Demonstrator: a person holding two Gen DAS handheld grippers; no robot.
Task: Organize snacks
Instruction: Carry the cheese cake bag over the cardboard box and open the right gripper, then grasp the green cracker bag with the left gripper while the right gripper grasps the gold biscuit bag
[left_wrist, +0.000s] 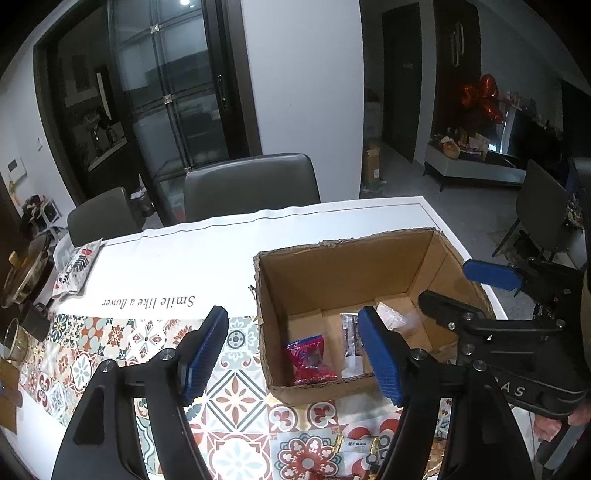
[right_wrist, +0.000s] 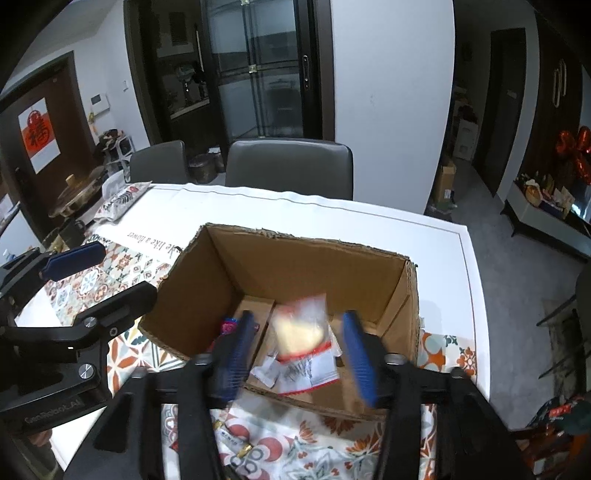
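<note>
Cardboard box (left_wrist: 354, 273) stands open-topped on the table (left_wrist: 207, 243), on the right part of a white cloth with a patterned tile band (left_wrist: 122, 343) along its near side and the words "Smile like a flower" printed across it. Inside the box, on its floor, lie a red snack packet (left_wrist: 308, 360) at the near left, a dark, clear-ended packet (left_wrist: 350, 345) just right of it, and a pale clear packet (left_wrist: 397, 314) farther right.

The left claw (left_wrist: 295, 356) hangs above the near left corner of the box with its blue pads spread wide and nothing between them; one pad sits over the tile band, the other over the box's near wall.

The right claw (right_wrist: 299, 352) is over the near side of the box, its blue pads also spread wide apart. Between them in the right wrist view shows a clear packet with a yellowish snack and red trim (right_wrist: 306, 332), blurred; neither pad touches it, and whether it rests on the box floor cannot be told. A glimpse of the red packet (right_wrist: 227, 326) shows beside the left pad.

More small wrapped snacks (left_wrist: 356, 445) lie on the tile band just near the box. At the far left of the table are a flowered pouch (left_wrist: 75, 267) and a dark mug (left_wrist: 35, 319). Two grey chairs (left_wrist: 251, 184) stand behind the table.
</note>
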